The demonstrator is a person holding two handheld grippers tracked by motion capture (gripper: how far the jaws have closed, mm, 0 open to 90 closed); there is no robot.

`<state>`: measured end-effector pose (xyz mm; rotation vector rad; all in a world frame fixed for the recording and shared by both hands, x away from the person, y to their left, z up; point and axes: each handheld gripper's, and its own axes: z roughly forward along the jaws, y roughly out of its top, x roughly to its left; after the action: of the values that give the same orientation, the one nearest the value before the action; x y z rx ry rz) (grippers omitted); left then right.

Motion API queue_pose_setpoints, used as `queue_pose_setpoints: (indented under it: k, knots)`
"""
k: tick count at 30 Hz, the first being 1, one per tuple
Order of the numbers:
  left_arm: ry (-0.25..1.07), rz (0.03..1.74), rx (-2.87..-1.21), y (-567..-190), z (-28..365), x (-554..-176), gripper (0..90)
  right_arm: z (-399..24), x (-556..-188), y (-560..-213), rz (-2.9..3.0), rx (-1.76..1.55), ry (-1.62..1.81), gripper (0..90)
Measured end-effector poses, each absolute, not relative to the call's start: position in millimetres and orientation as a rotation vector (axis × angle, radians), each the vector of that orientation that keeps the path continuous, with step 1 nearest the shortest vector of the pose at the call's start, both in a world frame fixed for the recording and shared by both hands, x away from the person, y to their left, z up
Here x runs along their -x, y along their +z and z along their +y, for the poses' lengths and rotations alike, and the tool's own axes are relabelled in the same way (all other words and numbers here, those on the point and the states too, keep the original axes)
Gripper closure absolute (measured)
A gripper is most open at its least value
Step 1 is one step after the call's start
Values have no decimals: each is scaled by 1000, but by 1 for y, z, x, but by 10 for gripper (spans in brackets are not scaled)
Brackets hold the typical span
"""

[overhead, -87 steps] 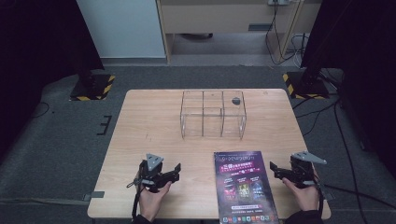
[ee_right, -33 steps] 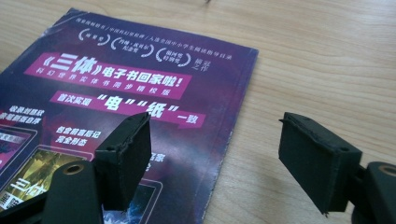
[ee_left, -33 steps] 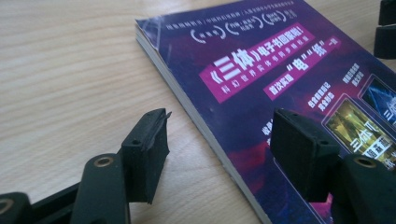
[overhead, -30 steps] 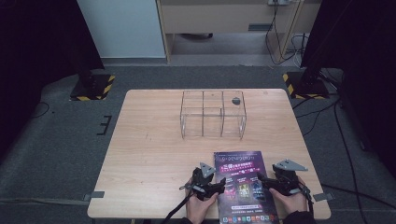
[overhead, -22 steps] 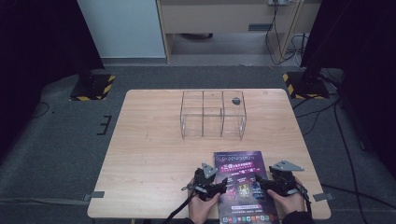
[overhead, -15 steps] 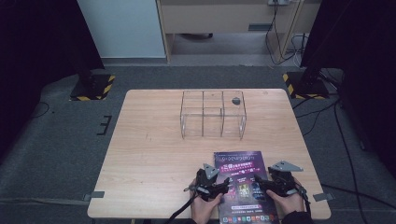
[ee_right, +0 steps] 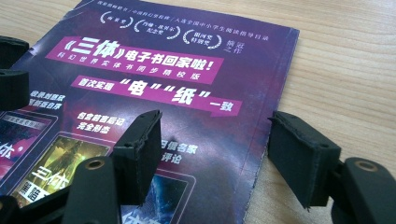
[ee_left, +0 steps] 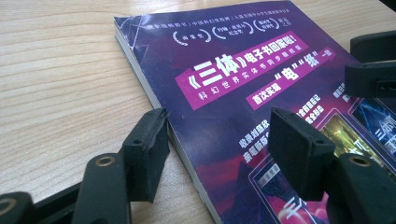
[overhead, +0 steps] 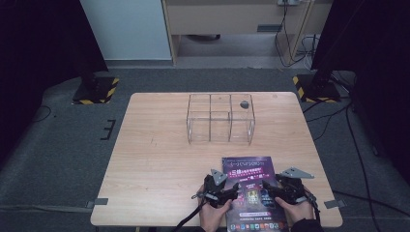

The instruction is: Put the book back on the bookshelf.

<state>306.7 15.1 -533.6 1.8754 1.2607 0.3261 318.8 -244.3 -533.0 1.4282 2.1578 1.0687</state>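
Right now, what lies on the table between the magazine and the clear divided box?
Nothing: in the high view, bare wooden table separates the purple magazine from the clear divided box.

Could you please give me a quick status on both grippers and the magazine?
Left gripper open, straddling the magazine's left edge. Right gripper open astride its right edge, jaws just been closing, no grip yet. Magazine flat on the table. Nothing in the way.

The table [overhead: 159, 159] is pale wood with a fine grain and a matt, smooth face. The book [ee_left: 243, 93] has a glossy purple printed cover and paper pages at its edge. The gripper pads [ee_right: 140, 149] look like matt black rubber, slightly rough. The far box [overhead: 220, 118] is clear, shiny plastic.
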Motion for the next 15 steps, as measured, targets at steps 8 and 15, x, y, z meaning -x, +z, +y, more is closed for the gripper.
queue_pose_setpoints:
  k: [8, 15]
  knots:
    - [323, 1280, -1816, -533, 19, -305, 447, -245, -318, -534, 2146, -1424, 1086, 351]
    - [256, 1219, -1717, -523, 24, -301, 487, -245, -318, -536, 2134, -1422, 1096, 350]
